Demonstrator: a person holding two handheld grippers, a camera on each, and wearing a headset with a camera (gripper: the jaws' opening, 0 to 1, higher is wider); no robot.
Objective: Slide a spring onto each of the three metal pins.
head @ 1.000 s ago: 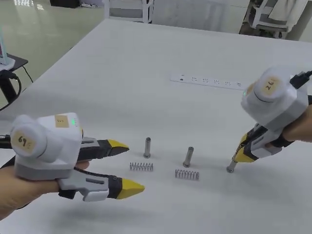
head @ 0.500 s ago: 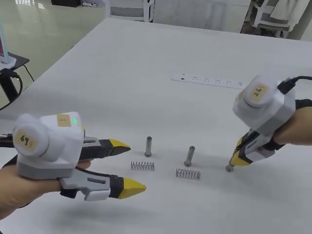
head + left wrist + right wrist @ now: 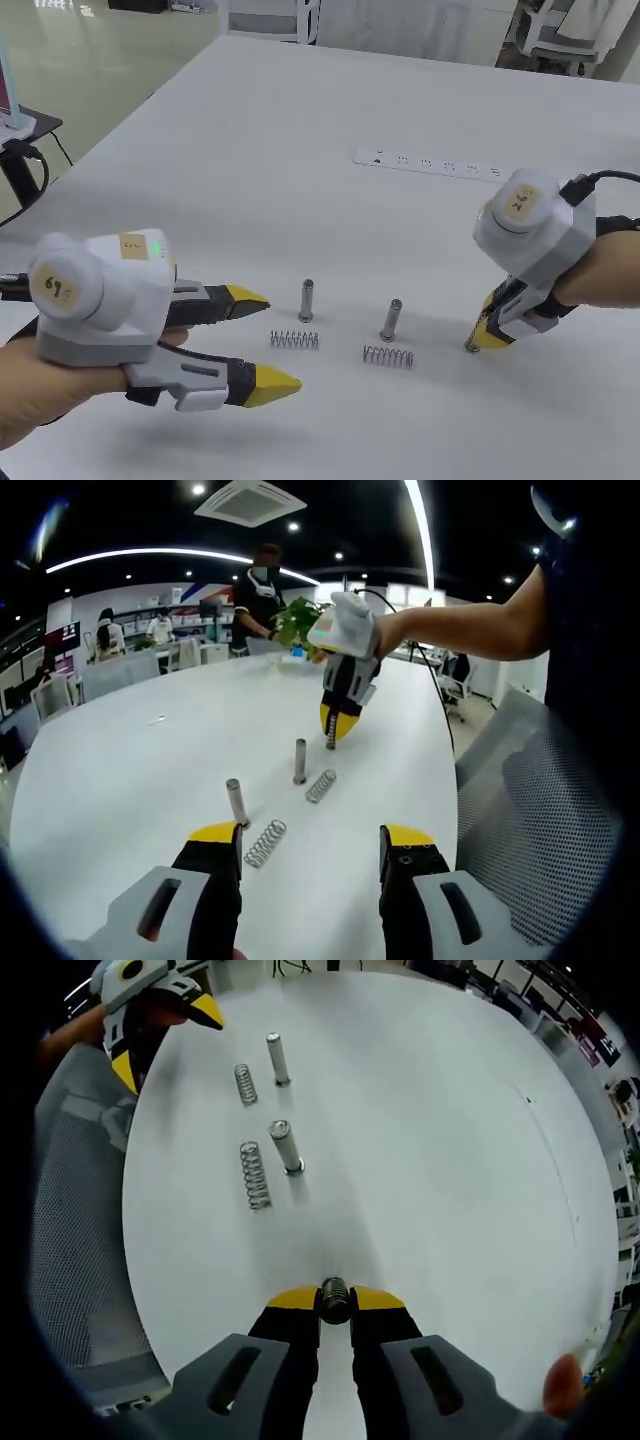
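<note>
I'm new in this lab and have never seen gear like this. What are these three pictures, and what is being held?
No robot here: a person holds a two-jaw gripper in each hand. The head view comes from a headset camera; each round picture comes from a camera riding on one gripper. On the white table stand two metal pins, with two springs lying beside them and a power strip farther back. The left gripper is open and holds nothing. The right gripper is shut on a third pin, upright on the table.
</note>
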